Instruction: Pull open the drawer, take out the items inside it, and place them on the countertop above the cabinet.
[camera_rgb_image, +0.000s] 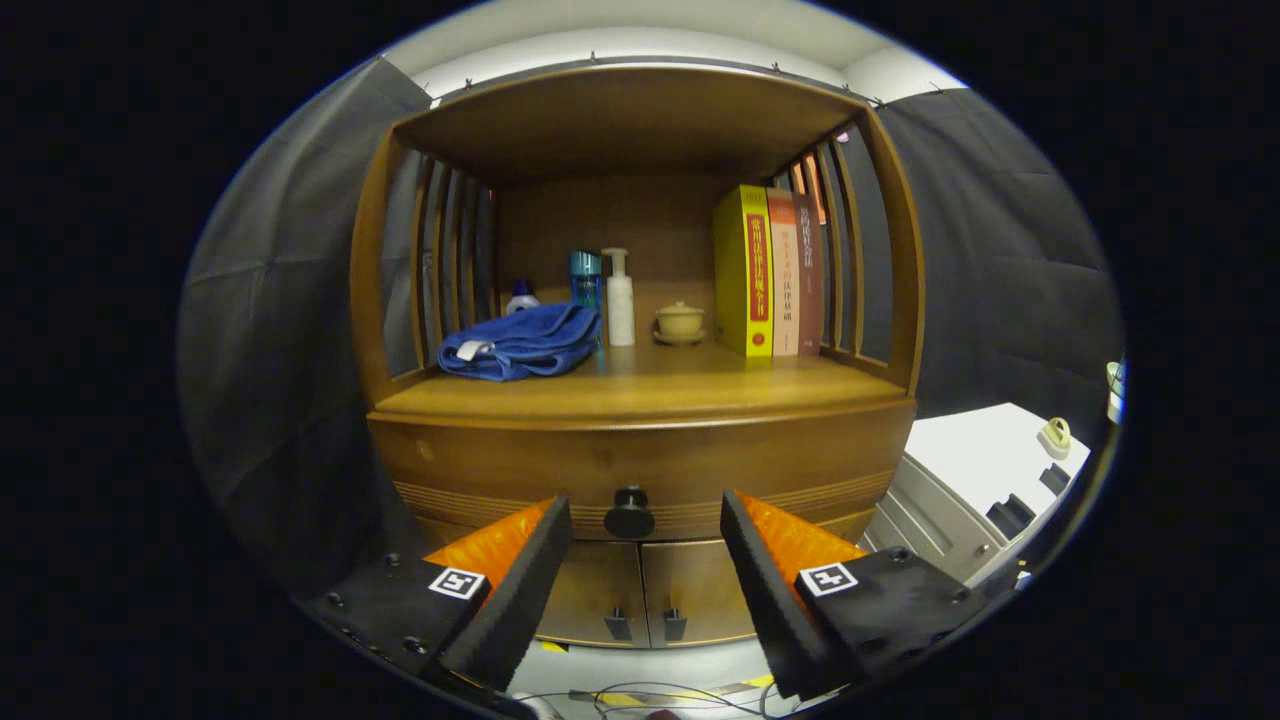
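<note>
A wooden cabinet stands ahead of me. Its drawer (480, 462) is closed, with a round dark knob (629, 512) at the middle of its front. My gripper (646, 520) is open, and the knob sits beyond and between the two fingertips, slightly nearer the left one; neither finger touches it. Above the drawer lies the countertop (660, 392), a wooden shelf inside an open hutch. The drawer's contents are hidden.
On the countertop lie a folded blue towel (522, 342), several bottles (620, 298), a small lidded cup (680, 322) and upright books (768, 272). Two small cabinet doors (640, 592) sit below the drawer. A white unit (975, 475) stands to the right. Cables lie on the floor.
</note>
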